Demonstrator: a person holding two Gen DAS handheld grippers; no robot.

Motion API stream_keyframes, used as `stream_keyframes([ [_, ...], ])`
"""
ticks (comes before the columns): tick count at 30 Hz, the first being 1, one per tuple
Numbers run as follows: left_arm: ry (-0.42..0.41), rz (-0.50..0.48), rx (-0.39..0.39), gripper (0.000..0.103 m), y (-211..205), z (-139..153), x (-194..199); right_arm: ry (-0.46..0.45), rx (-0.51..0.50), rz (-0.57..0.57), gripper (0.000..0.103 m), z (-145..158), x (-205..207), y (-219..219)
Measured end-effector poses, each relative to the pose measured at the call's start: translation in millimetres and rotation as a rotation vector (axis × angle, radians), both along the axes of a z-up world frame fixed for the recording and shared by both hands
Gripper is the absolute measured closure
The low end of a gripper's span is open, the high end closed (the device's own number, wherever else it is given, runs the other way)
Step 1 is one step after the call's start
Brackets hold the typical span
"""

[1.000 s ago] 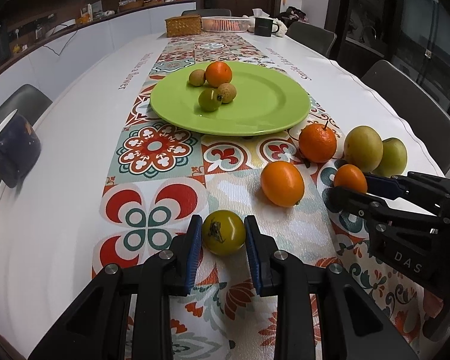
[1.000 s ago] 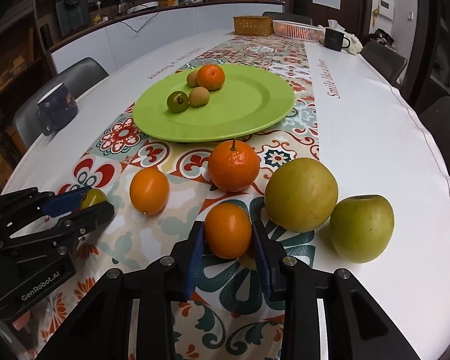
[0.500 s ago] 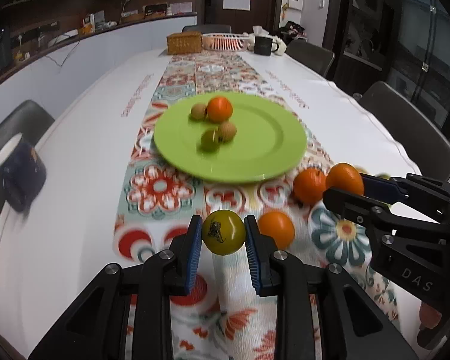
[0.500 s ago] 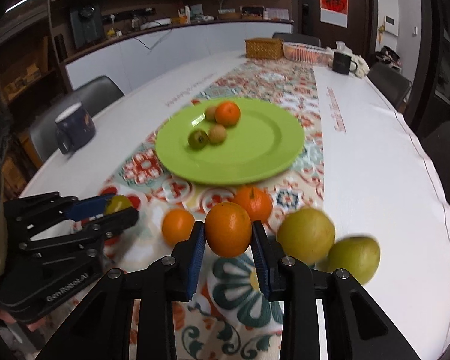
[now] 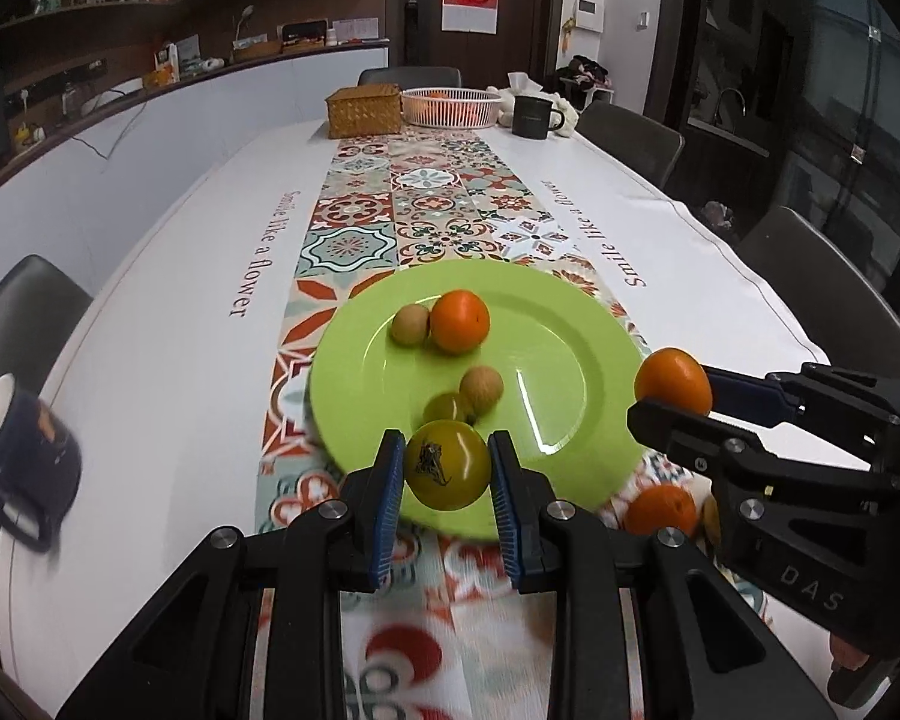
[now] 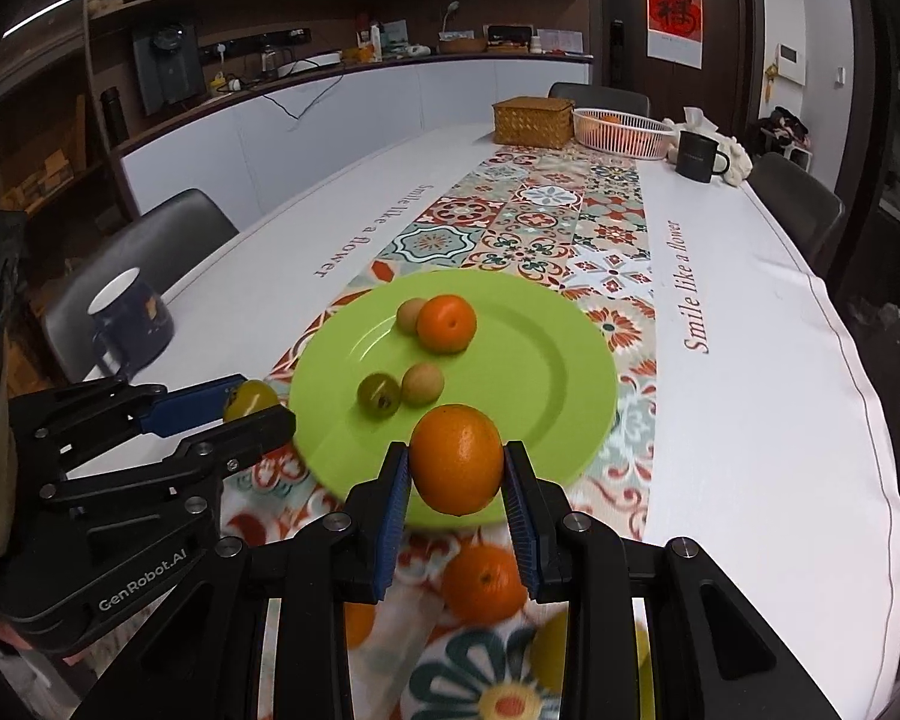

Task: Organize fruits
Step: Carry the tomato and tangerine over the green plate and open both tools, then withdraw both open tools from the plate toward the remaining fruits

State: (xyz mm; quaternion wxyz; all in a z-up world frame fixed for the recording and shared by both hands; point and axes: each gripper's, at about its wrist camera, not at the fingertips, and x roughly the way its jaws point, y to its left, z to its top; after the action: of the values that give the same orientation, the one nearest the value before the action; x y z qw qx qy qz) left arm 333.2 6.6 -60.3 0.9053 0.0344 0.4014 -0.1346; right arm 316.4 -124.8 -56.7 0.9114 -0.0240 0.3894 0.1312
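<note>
**Two fruits held above the green plate**

Over the near rim of the green plate (image 5: 570, 324), the left hand-held gripper (image 5: 447, 474) clamps a yellow-green fruit (image 5: 447, 465) between its blue pads, clear of the bench (image 5: 150, 372). Beside it, the right hand-held gripper (image 6: 456, 474) grips an orange (image 6: 457, 459) the same way, also lifted. On the plate lie four fruits: a small orange (image 5: 459, 321) touching a brown fruit (image 5: 410, 324) toward the far side, and a tan fruit (image 5: 481, 385) touching a small green fruit (image 5: 447, 407) nearer the middle. Below the grippers, another orange (image 6: 483, 582) rests on the patterned runner (image 5: 438, 204). At the far end stand a wicker box (image 5: 364, 111) and a white basket (image 5: 450, 105) with orange fruit inside.
</note>
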Motion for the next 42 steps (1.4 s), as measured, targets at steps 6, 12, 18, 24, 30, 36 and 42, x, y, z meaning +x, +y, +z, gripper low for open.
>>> stream_keyframes([
  [6, 0.039, -0.004, -0.008, 0.075, -5, -9, 34, 0.046, -0.008, -0.009, 0.071, -8, 32, 0],
  [12, 0.044, -0.01, 0.016, 0.074, -12, -14, 47, 0.058, -0.012, -0.024, 0.071, -14, 48, -3],
  [18, 0.022, -0.001, 0.021, 0.065, -9, -6, 36, 0.025, -0.023, -0.047, 0.065, -8, 46, -10],
  [24, -0.02, 0.011, 0.026, 0.053, -6, 8, 5, -0.02, -0.013, -0.072, 0.065, 4, 24, -20],
  [30, -0.072, 0.009, 0.035, 0.04, -8, 24, -33, -0.065, 0.003, -0.087, 0.057, 17, -11, -28],
  [36, -0.116, 0.012, 0.039, 0.034, -11, 39, -70, -0.109, 0.022, -0.094, 0.048, 31, -48, -35],
  [42, -0.164, 0.029, 0.044, 0.026, -12, 52, -106, -0.152, 0.019, -0.118, 0.04, 46, -81, -44],
])
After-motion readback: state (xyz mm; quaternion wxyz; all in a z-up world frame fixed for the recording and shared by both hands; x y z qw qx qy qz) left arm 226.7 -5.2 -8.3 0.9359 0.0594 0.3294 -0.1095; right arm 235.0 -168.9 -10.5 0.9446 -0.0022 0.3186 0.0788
